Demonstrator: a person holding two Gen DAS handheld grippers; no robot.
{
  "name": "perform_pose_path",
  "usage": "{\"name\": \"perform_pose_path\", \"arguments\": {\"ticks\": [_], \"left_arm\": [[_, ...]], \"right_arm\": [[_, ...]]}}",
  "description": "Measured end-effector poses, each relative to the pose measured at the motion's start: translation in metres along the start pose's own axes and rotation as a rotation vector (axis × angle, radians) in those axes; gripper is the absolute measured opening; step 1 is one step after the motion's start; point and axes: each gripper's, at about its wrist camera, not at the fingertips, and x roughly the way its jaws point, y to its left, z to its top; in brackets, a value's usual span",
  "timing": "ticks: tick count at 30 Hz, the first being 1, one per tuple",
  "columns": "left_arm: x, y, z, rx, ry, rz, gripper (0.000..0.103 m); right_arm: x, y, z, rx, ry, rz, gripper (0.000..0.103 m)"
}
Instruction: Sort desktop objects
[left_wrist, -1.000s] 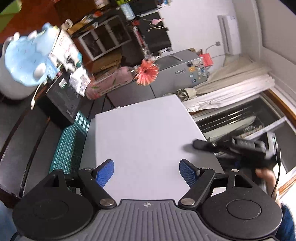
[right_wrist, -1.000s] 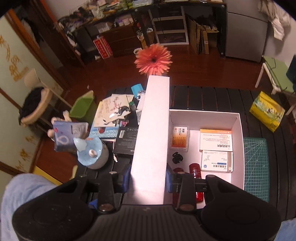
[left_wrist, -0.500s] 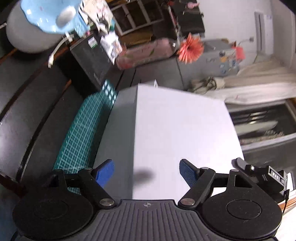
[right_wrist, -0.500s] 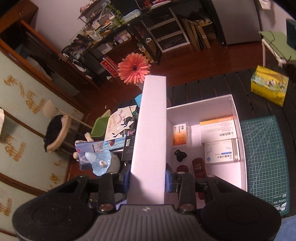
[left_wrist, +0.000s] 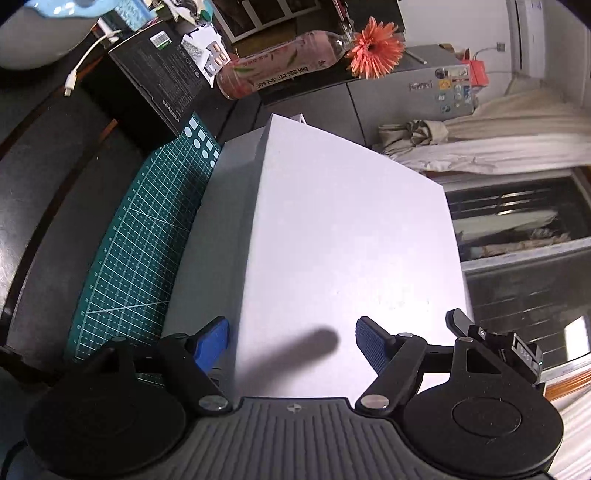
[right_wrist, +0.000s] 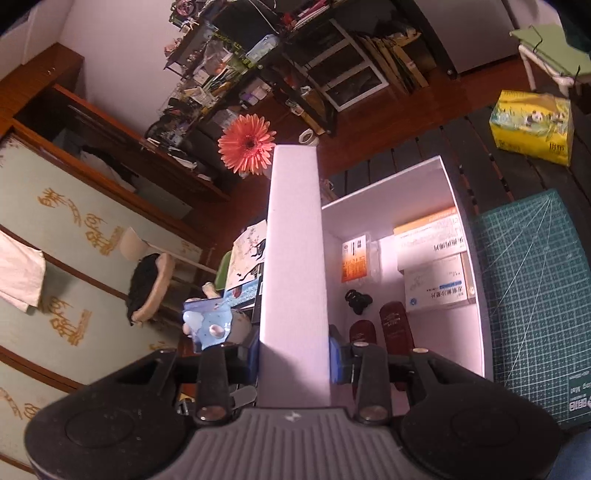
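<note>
The white box (right_wrist: 406, 236) sits open on the dark desk (right_wrist: 476, 144), holding an orange-and-white medicine pack (right_wrist: 355, 258), two white medicine cartons (right_wrist: 436, 266) stacked toward its right wall, a small black object (right_wrist: 357, 301) and two dark red cases (right_wrist: 395, 321) near the front. The right gripper (right_wrist: 293, 356) has its fingers clenched on the edge of the white lid (right_wrist: 293, 258), which stands tilted up on edge along the box's left side. From the left wrist view the lid's broad face (left_wrist: 343, 240) fills the middle; the left gripper (left_wrist: 291, 343) is closing, its blue fingers (left_wrist: 212, 341) on either side of the lid's near edge, not visibly pressing. A green cutting mat (right_wrist: 539, 295) lies just right of the box. A pink flower (right_wrist: 245, 144), a black carton (left_wrist: 159, 77), a pink bottle (left_wrist: 280, 62) and a yellow tissue pack (right_wrist: 530, 127) stand around.
</note>
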Motion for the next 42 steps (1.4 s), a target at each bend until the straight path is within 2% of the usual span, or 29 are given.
{"name": "perform_pose_path", "arguments": {"ticks": [3, 6, 13, 27, 42], "left_arm": [[0.001, -0.003, -0.001, 0.025, -0.009, 0.031, 0.065], [0.001, -0.006, -0.001, 0.039, -0.015, 0.044, 0.062], [0.000, -0.006, -0.002, 0.046, -0.025, 0.069, 0.062], [-0.011, -0.016, -0.003, 0.067, -0.081, 0.095, 0.063], [0.011, -0.035, 0.011, 0.093, -0.073, 0.133, 0.063]], "right_arm": [[0.000, -0.013, -0.003, 0.015, -0.005, 0.029, 0.034], [-0.004, -0.024, -0.008, 0.023, -0.024, 0.056, 0.034], [-0.003, -0.044, -0.021, 0.049, -0.062, 0.115, 0.034], [0.007, -0.066, -0.022, 0.082, -0.082, 0.183, 0.034], [0.009, -0.089, -0.012, 0.124, -0.125, 0.225, 0.034]]}}
